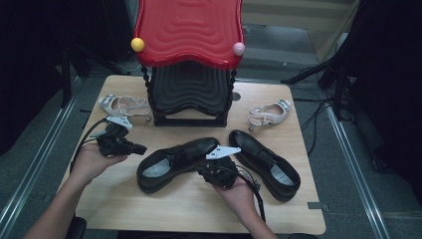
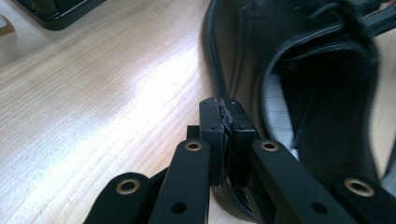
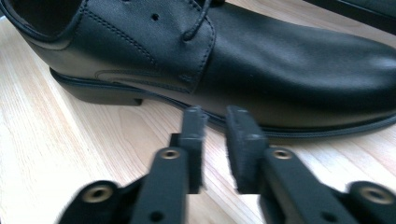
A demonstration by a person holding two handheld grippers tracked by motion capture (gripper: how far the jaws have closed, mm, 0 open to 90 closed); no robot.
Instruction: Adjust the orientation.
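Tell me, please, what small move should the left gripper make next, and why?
Probably open the left gripper: its jaws are pressed together with nothing between them, just short of the black shoe, so it cannot grasp it yet.

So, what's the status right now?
Left tool shut, empty, beside left black leather lace-up shoe. Right tool slightly open, facing that shoe. Nothing blocking.

White sandals (image 1: 121,105), red-topped stand (image 1: 189,55)
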